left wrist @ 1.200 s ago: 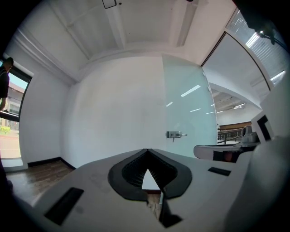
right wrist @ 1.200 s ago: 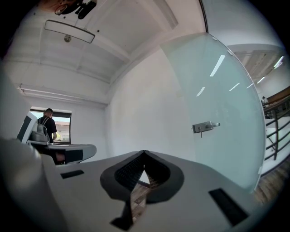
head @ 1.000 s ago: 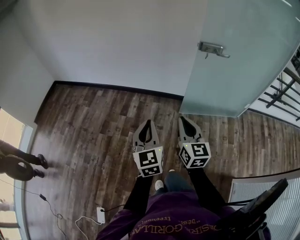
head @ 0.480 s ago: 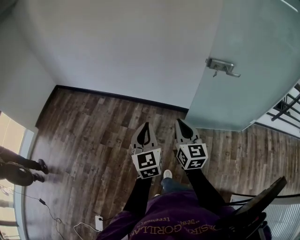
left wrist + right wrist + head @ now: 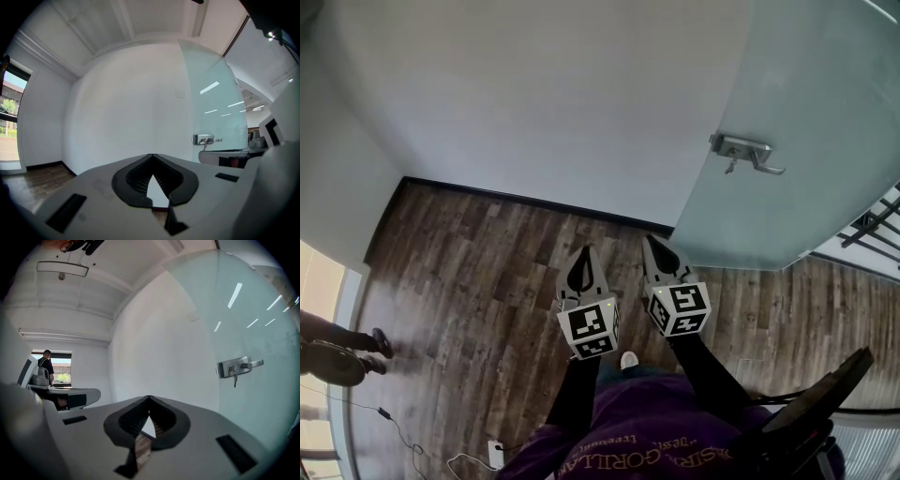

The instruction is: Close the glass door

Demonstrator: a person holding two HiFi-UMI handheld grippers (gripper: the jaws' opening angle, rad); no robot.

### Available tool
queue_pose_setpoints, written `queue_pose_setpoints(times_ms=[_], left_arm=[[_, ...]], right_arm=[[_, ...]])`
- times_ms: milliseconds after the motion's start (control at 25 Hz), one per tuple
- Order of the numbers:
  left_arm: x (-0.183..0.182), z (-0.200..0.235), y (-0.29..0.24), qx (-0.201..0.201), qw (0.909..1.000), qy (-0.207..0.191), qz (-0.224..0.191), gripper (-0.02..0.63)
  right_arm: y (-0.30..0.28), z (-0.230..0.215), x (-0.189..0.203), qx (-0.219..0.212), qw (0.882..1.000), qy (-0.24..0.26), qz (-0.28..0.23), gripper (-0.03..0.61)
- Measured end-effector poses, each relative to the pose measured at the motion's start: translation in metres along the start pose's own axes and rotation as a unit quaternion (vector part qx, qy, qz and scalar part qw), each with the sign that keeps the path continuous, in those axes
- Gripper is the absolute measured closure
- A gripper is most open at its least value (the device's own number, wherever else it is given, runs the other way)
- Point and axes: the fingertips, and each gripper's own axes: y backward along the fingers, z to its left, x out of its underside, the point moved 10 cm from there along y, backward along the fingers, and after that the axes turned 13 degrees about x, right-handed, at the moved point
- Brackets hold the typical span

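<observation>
Wood floor (image 5: 469, 272), white wall (image 5: 534, 94) ahead. Glass door (image 5: 811, 84) open at right, handle (image 5: 742, 148) with key (image 5: 235, 378). Left gripper (image 5: 584, 249), right gripper (image 5: 650, 240) side by side, both clenched, empty, apart from door.

Dark wood-plank floor (image 5: 469, 272).
White power strip (image 5: 496, 453) lies on it, down-left of the white shoe (image 5: 629, 360).

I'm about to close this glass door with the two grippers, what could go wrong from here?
1. The left gripper and right gripper are both shut, so they cannot clamp the handle yet; pushing with closed tips may slip on the smooth glass door.
2. A key hangs below the handle; a reach there could snag it.
3. A power strip lies on the floor behind you; stepping back risks tripping.
</observation>
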Motion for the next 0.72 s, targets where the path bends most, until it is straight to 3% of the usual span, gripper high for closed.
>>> queue_pose_setpoints(times_ms=[320, 720], left_arm=[[0.003, 0.036, -0.047, 0.013, 0.9998, 0.008, 0.01, 0.618], [-0.025, 0.14, -0.141, 0.05, 0.9987, -0.01, 0.007, 0.618]], right_arm=[[-0.056, -0.002, -0.002, 0.015, 1.0, -0.002, 0.002, 0.588], [-0.17, 0.03, -0.027, 0.065, 0.998, -0.007, -0.014, 0.588]])
